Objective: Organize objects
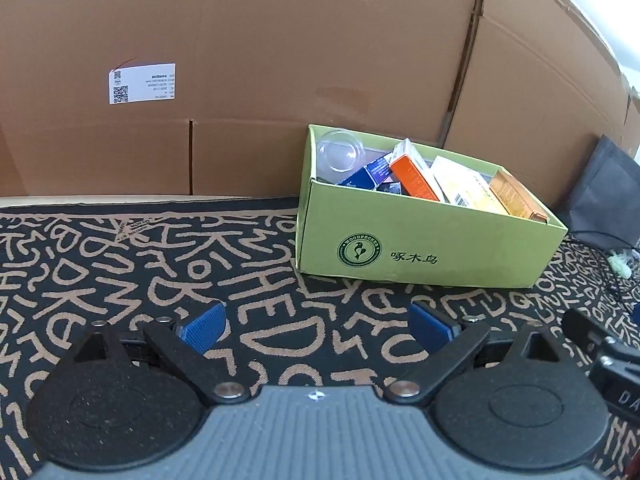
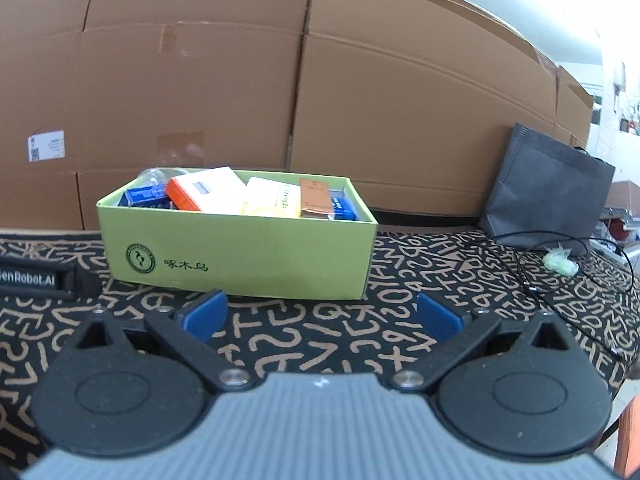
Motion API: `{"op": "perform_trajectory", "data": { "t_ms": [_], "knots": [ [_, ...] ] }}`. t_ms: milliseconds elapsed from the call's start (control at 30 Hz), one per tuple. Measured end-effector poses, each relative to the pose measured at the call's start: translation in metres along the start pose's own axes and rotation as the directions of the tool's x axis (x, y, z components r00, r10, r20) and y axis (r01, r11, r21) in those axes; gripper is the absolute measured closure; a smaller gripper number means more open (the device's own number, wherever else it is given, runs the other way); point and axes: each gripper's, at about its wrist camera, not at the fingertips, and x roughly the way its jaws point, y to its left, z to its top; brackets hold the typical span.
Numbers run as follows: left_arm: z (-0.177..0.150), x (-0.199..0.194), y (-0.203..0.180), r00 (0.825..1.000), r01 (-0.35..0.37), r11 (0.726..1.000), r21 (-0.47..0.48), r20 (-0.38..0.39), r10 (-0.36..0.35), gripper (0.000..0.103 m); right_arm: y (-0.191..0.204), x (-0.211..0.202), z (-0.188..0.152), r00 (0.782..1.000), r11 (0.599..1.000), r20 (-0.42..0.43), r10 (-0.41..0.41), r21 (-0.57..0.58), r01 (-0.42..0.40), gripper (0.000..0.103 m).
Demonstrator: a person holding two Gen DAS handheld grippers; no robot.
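A green cardboard box (image 1: pixel 424 240) stands on the patterned cloth, ahead and to the right in the left wrist view and straight ahead in the right wrist view (image 2: pixel 240 256). It holds several small packages: an orange and white box (image 2: pixel 200 192), a blue box (image 2: pixel 144 196), a brown box (image 2: pixel 316 198), a yellow one (image 2: pixel 272 200) and a clear plastic cup (image 1: pixel 340 152). My left gripper (image 1: pixel 316 326) is open and empty over the cloth. My right gripper (image 2: pixel 320 316) is open and empty just short of the box.
Large brown cartons (image 1: pixel 240 60) form a wall behind the box. A dark grey bag (image 2: pixel 548 188) leans at the right, with a black cable (image 2: pixel 532 264) and a pale green wad (image 2: pixel 560 264) on the cloth. The right gripper's body (image 1: pixel 608 364) shows at the left view's right edge.
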Motion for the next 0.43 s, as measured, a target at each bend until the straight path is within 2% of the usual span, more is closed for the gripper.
{"op": "perform_trajectory", "data": {
  "t_ms": [233, 433],
  "knots": [
    [-0.003, -0.008, -0.002, 0.998, 0.005, 0.999, 0.033, 0.059, -0.007, 0.003, 0.006, -0.002, -0.001, 1.000, 1.000, -0.003, 0.007, -0.024, -0.007, 0.000],
    [0.000, -0.007, 0.001, 0.999, 0.013, 1.000, 0.005, 0.044, -0.013, 0.003, 0.012, -0.002, -0.002, 1.000, 0.999, -0.006, 0.012, -0.030, -0.012, 0.000]
  ]
}}
